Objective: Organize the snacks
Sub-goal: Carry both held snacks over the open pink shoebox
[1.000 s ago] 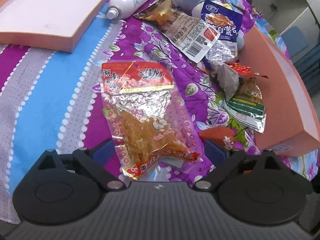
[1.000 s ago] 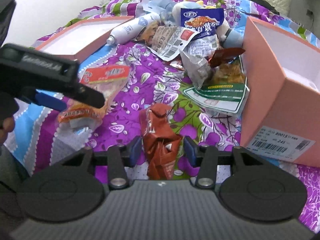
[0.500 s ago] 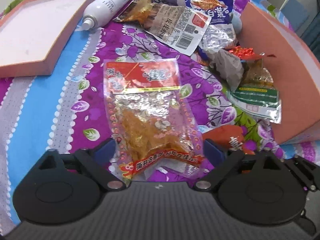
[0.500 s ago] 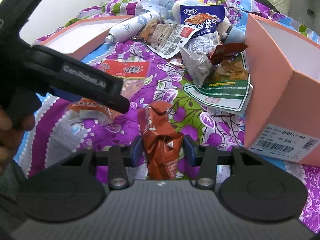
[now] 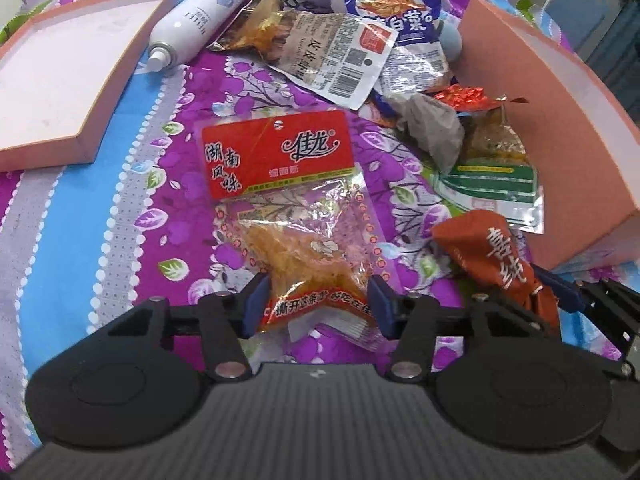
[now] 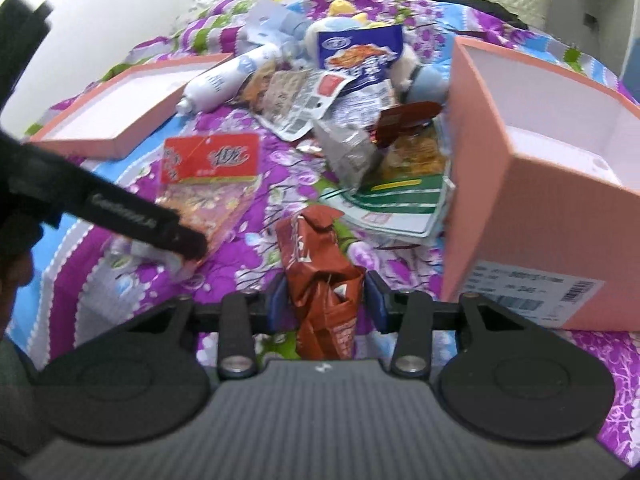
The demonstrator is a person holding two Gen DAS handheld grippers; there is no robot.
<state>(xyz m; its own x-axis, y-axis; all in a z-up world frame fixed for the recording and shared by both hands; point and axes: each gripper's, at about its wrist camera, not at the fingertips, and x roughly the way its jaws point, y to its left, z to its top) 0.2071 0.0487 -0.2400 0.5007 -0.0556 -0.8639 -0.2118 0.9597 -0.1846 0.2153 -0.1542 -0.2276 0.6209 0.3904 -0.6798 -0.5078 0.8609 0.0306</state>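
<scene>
A clear snack packet with a red label [image 5: 280, 160] lies flat on the floral bedspread. My left gripper [image 5: 317, 308] is closing its jaws on the packet's near end, and both blue pads press its edges. From the right wrist view this packet [image 6: 208, 160] sits left of centre, with the left gripper's black finger [image 6: 160, 228] over its near end. My right gripper [image 6: 324, 304] is shut on a crumpled rust-red packet [image 6: 316, 256]. That rust-red packet [image 5: 492, 252] also shows at the right of the left wrist view, beside the pink box.
An open pink box [image 6: 540, 208] stands at the right, and its lid [image 5: 60, 80] lies at the far left. A white spray bottle [image 5: 200, 16] and a heap of snack packets, one blue [image 5: 392, 4] and one green-striped [image 5: 492, 184], fill the middle. A person's hand [image 6: 12, 280] is at the left edge.
The left jaws have come in from wide apart onto the red-labelled packet, and that gripper has shifted toward the right gripper. The right gripper keeps its hold on the rust-red packet.
</scene>
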